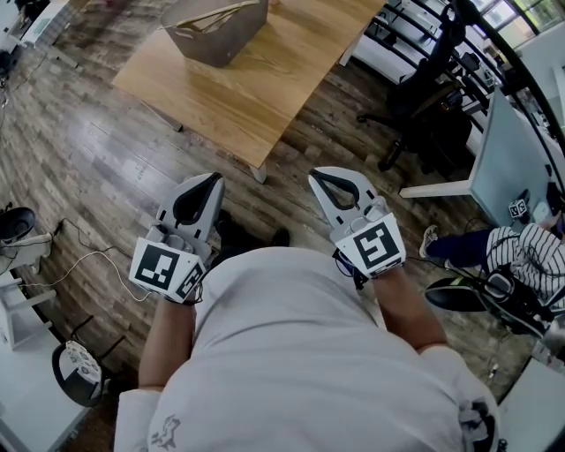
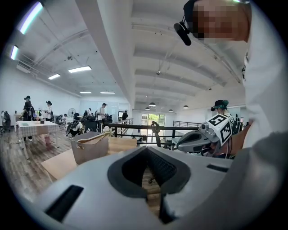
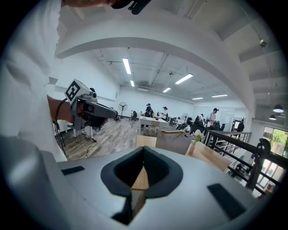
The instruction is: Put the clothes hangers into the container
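Note:
A grey container (image 1: 216, 31) stands on the far part of the wooden table (image 1: 265, 79), with wooden clothes hangers (image 1: 212, 19) sticking out of its top. Both grippers hang close to my body, well short of the table and over the floor. My left gripper (image 1: 210, 182) is shut and holds nothing. My right gripper (image 1: 321, 176) is shut too, also with nothing in it. The left gripper view looks past its closed jaws (image 2: 146, 149) to the container (image 2: 90, 147) and the right gripper (image 2: 202, 138). Beyond the right gripper's own closed jaws (image 3: 144, 150), its view shows the container (image 3: 173, 140).
A black office chair (image 1: 424, 97) and a white desk (image 1: 508, 163) stand at the right, where a person in a striped sleeve (image 1: 521, 252) sits. Cables (image 1: 84, 265) trail over the wood floor at the left. A black railing (image 3: 238, 143) runs behind the table.

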### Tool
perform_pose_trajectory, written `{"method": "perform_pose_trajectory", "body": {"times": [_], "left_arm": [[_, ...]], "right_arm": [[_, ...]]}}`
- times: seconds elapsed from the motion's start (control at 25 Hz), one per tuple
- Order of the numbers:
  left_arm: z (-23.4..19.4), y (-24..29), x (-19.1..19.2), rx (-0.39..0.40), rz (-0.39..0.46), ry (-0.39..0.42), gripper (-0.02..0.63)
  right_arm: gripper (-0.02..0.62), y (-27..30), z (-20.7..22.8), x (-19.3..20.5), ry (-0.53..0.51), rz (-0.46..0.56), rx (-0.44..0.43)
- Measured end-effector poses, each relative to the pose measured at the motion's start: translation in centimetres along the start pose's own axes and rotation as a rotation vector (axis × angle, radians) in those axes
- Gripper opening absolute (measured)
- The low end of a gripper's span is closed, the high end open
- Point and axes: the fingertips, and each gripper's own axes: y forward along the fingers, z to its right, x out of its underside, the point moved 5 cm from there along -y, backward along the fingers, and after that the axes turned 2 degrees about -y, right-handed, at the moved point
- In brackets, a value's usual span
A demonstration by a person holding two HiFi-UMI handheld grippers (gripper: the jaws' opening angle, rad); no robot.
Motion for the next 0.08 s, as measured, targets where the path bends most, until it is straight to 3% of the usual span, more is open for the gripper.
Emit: {"method": "perform_pose_trajectory", "body": {"times": [0.08], "left_arm": [[-0.05, -0.04, 0.08, 0.0, -0.001, 0.0, 0.006]], "right_arm": [[0.006, 0.13, -0.01, 0.0, -0.007, -0.004, -0.003]]}}
